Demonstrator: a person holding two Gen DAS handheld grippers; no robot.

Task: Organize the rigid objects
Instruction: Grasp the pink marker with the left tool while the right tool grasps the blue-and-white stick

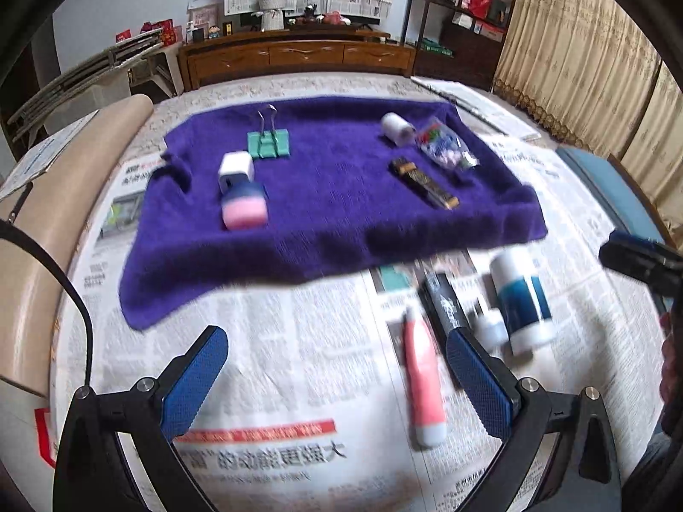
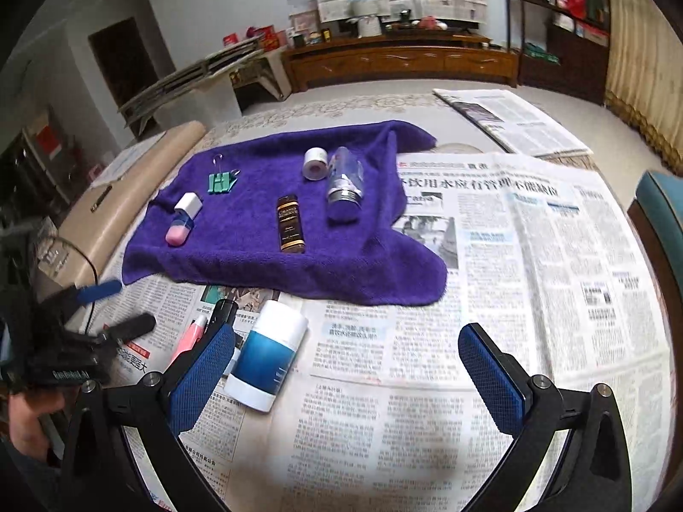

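A purple towel [image 1: 333,213] lies on the newspaper-covered table. On it are a green binder clip [image 1: 269,143], a white charger cube [image 1: 236,170], a pink and blue eraser [image 1: 244,209], a white tape roll [image 1: 397,128], a clear bag of coloured clips [image 1: 446,145] and a small brown bottle [image 2: 291,224]. In front of the towel lie a pink tube [image 1: 422,379], a black stick [image 1: 444,303], a small white bottle [image 1: 491,324] and a blue and white cylinder [image 2: 269,358]. My left gripper [image 1: 337,354] is open over bare newspaper. My right gripper [image 2: 348,341] is open and holds nothing, with the cylinder just beyond its left finger.
A beige box [image 2: 128,196] runs along the table's left edge, with a black cable beside it. Folded newspapers [image 2: 508,123] lie at the far right. A blue chair back [image 2: 666,213] stands at the right edge. A hand [image 2: 25,418] holds the left gripper.
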